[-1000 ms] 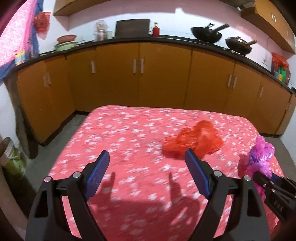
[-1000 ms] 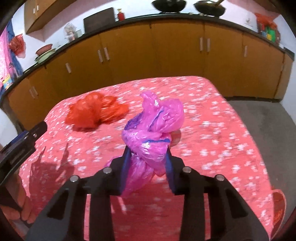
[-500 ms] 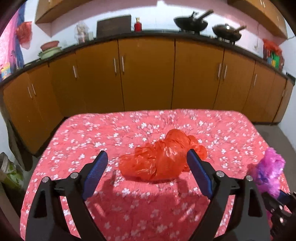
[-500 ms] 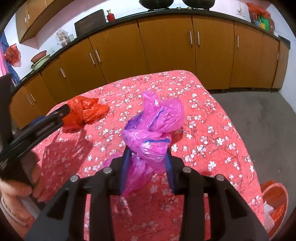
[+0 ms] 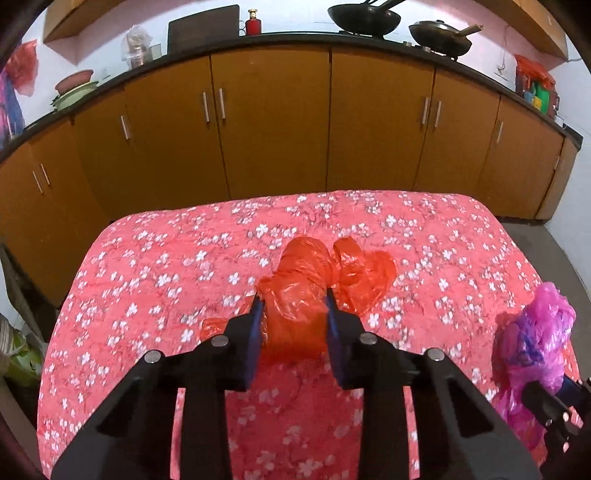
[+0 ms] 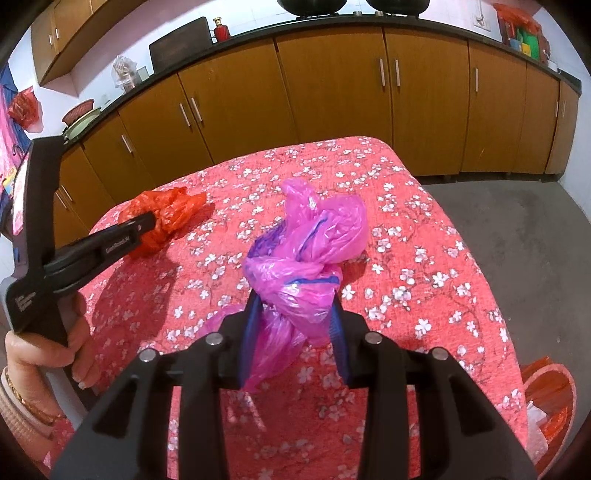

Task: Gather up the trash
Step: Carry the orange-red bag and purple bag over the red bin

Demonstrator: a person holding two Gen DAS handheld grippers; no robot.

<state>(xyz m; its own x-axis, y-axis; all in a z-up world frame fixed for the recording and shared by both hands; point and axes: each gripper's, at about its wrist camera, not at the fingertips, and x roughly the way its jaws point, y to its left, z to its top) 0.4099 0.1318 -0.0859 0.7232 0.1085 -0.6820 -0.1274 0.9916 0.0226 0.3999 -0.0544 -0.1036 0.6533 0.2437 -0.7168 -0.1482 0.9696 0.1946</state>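
On the far left of the right wrist view, a person's hand (image 6: 55, 354) grips the handle of the left gripper (image 5: 291, 312), with bangles on the wrist below it. Its jaws are closing, and the crumpled orange-red plastic bag (image 5: 314, 291) sits between the blue pads; the pads look pressed into its near end, while its far end spreads loose on the cloth. That bag lies on the left-centre of a surface covered by a red cloth with white flowers (image 5: 155, 280); whether a bed or a table is underneath I cannot tell.

Further right, the right gripper (image 6: 295, 314) has its jaws drawn narrow and clamped on a knotted pink plastic bag (image 6: 306, 243), which stands up above the fingertips with a thin tail hanging below them. From the left wrist view the same pink bag shows at the right edge, well apart from the orange one.

Behind the cloth runs a row of brown cabinets (image 5: 273, 122) under a dark counter (image 5: 288, 37) carrying pans (image 5: 364, 18) and a red bottle (image 5: 253, 24). At the lower right, on the grey floor, an orange container (image 6: 550, 391) shows only partly.
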